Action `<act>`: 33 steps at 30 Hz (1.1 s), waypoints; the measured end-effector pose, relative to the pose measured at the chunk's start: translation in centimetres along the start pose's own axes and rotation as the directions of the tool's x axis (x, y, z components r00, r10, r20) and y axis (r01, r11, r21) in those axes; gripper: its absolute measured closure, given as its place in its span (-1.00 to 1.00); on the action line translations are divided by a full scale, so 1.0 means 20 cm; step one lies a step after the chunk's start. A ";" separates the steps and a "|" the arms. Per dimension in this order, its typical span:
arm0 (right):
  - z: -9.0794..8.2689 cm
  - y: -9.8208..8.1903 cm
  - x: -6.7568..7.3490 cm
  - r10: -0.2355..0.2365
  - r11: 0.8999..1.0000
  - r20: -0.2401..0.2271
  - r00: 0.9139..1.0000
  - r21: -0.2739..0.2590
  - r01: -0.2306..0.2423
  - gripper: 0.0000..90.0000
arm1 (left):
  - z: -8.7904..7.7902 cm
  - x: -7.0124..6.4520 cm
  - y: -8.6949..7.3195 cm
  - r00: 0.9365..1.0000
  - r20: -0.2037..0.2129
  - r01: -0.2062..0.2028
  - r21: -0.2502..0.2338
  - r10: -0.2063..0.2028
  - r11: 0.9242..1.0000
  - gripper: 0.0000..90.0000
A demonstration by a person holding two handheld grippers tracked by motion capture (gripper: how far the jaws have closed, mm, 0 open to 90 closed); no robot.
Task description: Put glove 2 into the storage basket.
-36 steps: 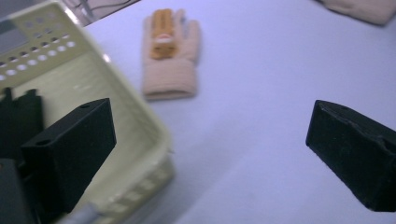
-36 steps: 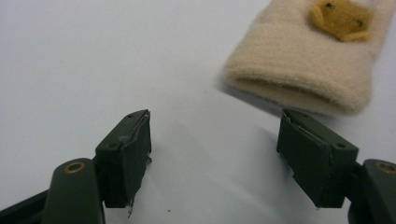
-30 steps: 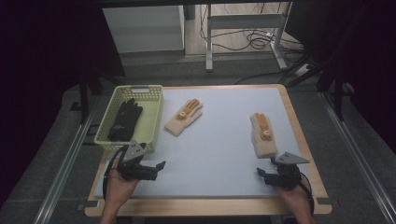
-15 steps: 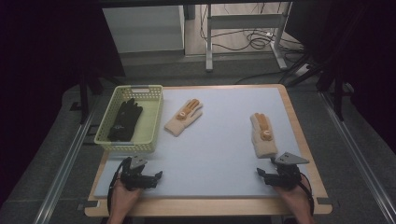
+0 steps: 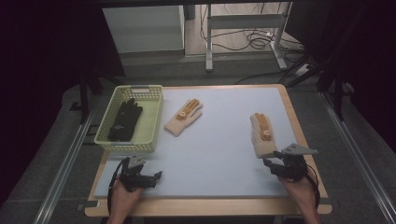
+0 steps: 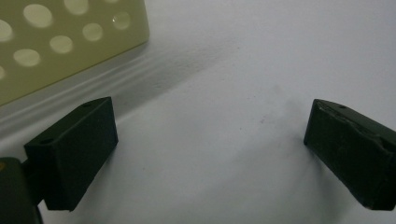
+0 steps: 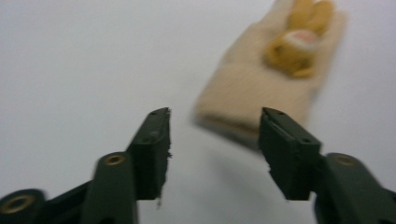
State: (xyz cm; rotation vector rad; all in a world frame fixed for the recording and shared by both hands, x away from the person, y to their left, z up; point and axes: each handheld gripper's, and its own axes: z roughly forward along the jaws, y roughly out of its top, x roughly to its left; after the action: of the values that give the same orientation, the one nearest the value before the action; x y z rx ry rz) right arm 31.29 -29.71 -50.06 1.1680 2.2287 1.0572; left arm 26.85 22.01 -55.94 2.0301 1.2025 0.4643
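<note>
Two cream gloves with orange fingers lie on the pale blue mat: one (image 5: 183, 117) near the basket, one (image 5: 262, 134) at the right. A pair of black gloves (image 5: 125, 119) rests inside the yellow-green basket (image 5: 154, 122). My left gripper (image 5: 150, 178) sits low at the mat's front left, open, with bare mat between its jaws (image 6: 210, 149). My right gripper (image 5: 271, 164) is open just in front of the right glove's cuff (image 7: 261, 93), not touching it.
The basket's perforated wall (image 6: 60, 42) stands close behind the left gripper. The mat lies on a wooden table (image 5: 299, 126) whose front edge is near both hands. Cables and table legs show on the floor (image 5: 243, 42) beyond.
My left gripper has drawn back toward the front edge and a little right, away from the basket. The right gripper has barely moved.
</note>
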 end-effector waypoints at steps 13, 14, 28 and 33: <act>0.27 0.22 -0.27 0.065 0.998 0.078 0.995 0.008 -0.065 -0.04 | 0.00 0.00 0.00 1.000 0.001 0.000 -0.002 0.000 1.000 -0.93; 0.30 0.22 -0.28 0.067 0.998 0.075 0.995 0.007 -0.067 -0.04 | 0.00 0.00 0.00 1.000 0.000 0.000 -0.002 0.000 1.000 -0.93; 0.25 0.25 -0.36 0.129 0.991 0.078 0.989 -0.046 -0.126 0.15 | 0.00 0.00 0.00 1.000 0.001 0.001 -0.003 -0.001 1.000 -0.93; 0.30 0.23 -0.41 0.144 0.988 0.130 0.981 0.032 -0.149 0.43 | 0.00 0.00 0.00 1.000 0.001 0.000 -0.003 0.000 1.000 -0.93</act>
State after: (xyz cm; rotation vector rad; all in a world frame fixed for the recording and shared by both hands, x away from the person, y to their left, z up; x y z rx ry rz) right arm 42.23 -32.26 -50.17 1.3960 2.1018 0.9662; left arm 26.84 22.03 -55.97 2.0277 1.2013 0.4647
